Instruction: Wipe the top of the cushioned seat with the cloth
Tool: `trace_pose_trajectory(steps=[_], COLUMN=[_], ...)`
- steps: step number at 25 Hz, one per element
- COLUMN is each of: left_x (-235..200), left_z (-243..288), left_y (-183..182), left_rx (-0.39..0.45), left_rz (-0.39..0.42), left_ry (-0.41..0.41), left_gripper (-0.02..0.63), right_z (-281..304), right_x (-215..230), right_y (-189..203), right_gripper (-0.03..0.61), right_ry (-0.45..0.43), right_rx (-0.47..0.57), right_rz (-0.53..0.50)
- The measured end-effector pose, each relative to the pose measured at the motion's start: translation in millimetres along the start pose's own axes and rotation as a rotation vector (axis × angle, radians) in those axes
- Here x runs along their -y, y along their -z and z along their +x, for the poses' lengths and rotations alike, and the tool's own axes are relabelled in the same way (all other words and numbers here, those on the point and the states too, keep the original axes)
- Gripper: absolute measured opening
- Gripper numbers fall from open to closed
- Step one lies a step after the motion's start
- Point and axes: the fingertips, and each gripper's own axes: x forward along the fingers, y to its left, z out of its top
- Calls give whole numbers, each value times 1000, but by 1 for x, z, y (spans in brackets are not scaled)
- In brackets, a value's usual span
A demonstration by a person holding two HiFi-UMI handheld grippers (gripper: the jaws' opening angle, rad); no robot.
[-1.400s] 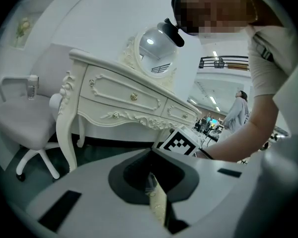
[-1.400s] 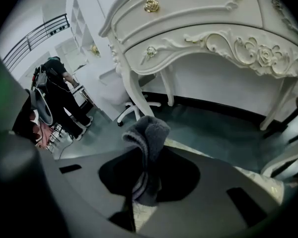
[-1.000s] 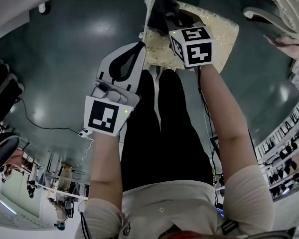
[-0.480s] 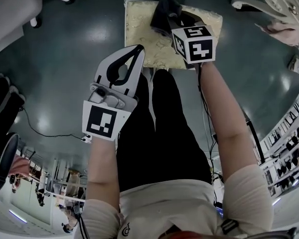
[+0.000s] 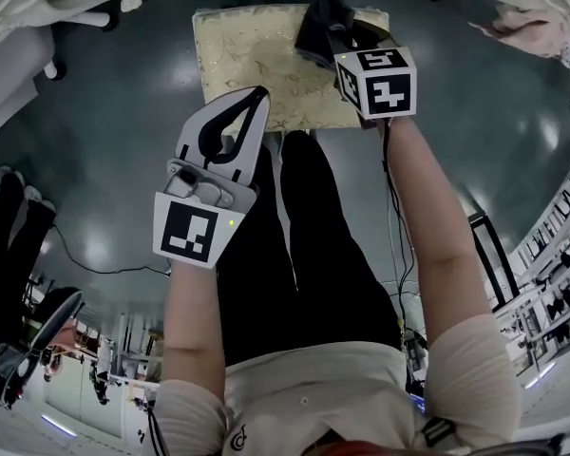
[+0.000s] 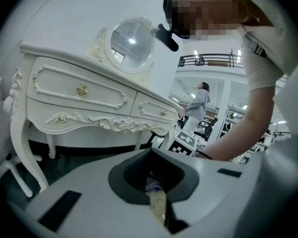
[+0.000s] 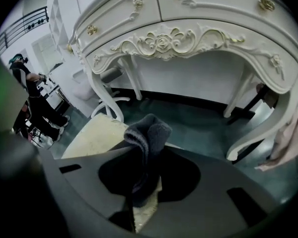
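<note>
Dark grey and woolly, the cloth [image 7: 148, 130] is pinched by one fold in the right hand-held gripper [image 7: 144, 157], with a thick bunch standing proud of the jaw tips. It sits over the far right part of the pale gold cushioned seat [image 5: 247, 55], close to the edge nearest the white dressing table [image 7: 188, 38]. Whether it is pressing on the fabric or just above it, I cannot tell.

The left hand-held gripper [image 5: 258, 98] is pressed together on nothing and hangs at the near edge of the seat, not touching it as far as I can see.

Several things could go wrong, to my eye. The grip on the cloth looks slight, so a firm drag across the patterned cover might pull it free. Tip the gripper too low and the hard jaws would scrape the cover. Starting so near the edge, a stroke could run off. With nothing steadying it, the seat may slide on the glossy green floor [image 5: 123, 141].
</note>
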Motion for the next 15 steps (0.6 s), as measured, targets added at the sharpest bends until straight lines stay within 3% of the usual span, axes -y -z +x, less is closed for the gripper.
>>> trace_pose_trajectory(steps=[15], left_x=[61], left_z=[40], left_y=[5], left_rx=[-24], left_rz=[7], left_ry=[91], left_gripper=[12], right_z=[-34], right_x=[87], right_y=[41], right_gripper=[78], right_ry=[123], right_rx=[-41], right_rz=[31])
